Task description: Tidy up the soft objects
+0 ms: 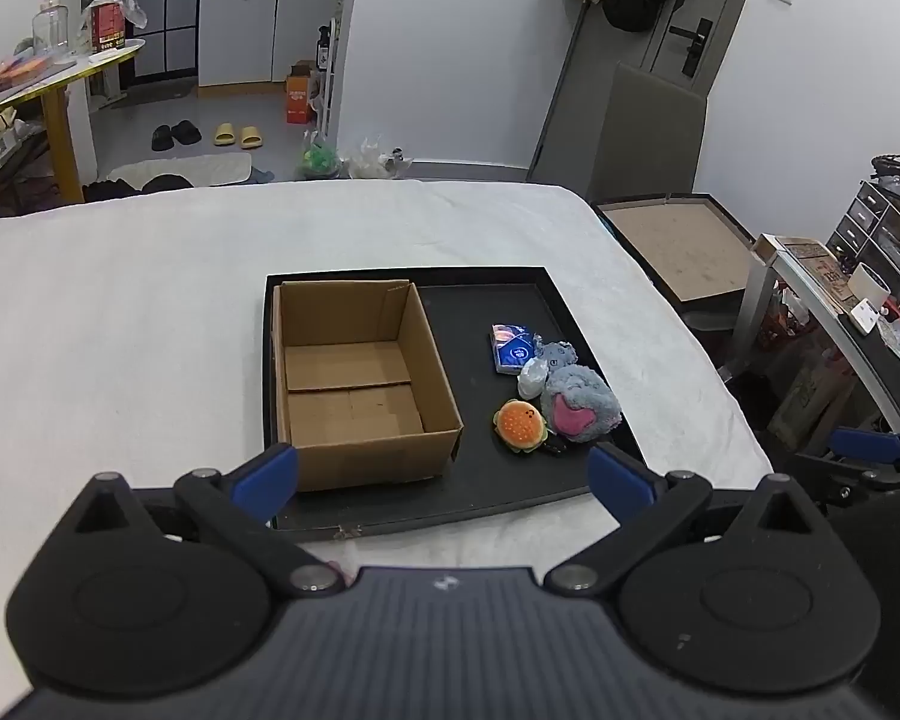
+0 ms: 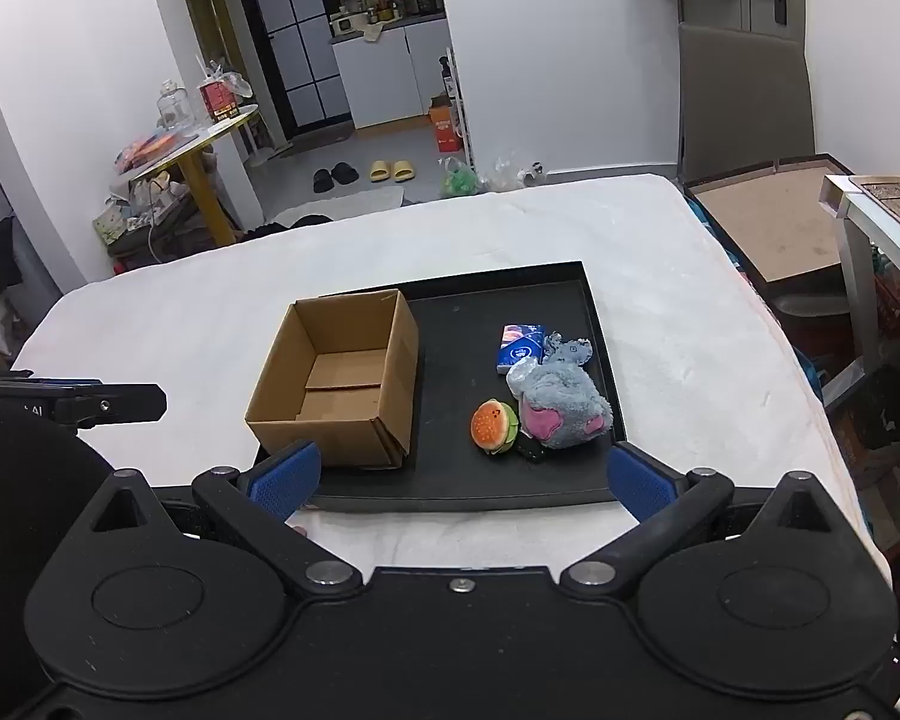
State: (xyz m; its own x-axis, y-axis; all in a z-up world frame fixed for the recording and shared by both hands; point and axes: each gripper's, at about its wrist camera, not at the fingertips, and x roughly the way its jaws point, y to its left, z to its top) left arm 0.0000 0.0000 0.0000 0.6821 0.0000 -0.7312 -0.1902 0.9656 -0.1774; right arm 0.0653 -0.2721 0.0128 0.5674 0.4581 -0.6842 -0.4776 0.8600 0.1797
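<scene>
We hold both grippers above the near edge of a shallow black rectangular tray [image 1: 546, 483] that lies on a white cloth-covered surface [image 1: 120, 330]. The left gripper [image 1: 444, 474] has its blue-padded fingers [image 1: 270, 474] spread wide with nothing between them, angled down toward the tray; the right gripper [image 2: 462, 477] is likewise spread wide and empty, its blue pads [image 2: 636, 480] hanging over the tray's near rim. On the left half of the tray stands an open brown cardboard box [image 1: 360, 384] with its flaps folded in and only its bare floor showing. On the right half the soft things sit in a loose cluster: a small orange plush hamburger [image 1: 521, 425] nearest us, just beside a grey fluffy plush toy with pink patches [image 1: 579, 402], which touches a crumpled white plastic-looking bundle [image 1: 533, 377]. Behind those lies a blue packet of tissues [image 1: 512, 348], flat on the tray. A small dark item peeks out beneath the plush toy's near side, too small to make out. From the right wrist view, we see the cluster well apart from the box, with bare tray floor between them.
</scene>
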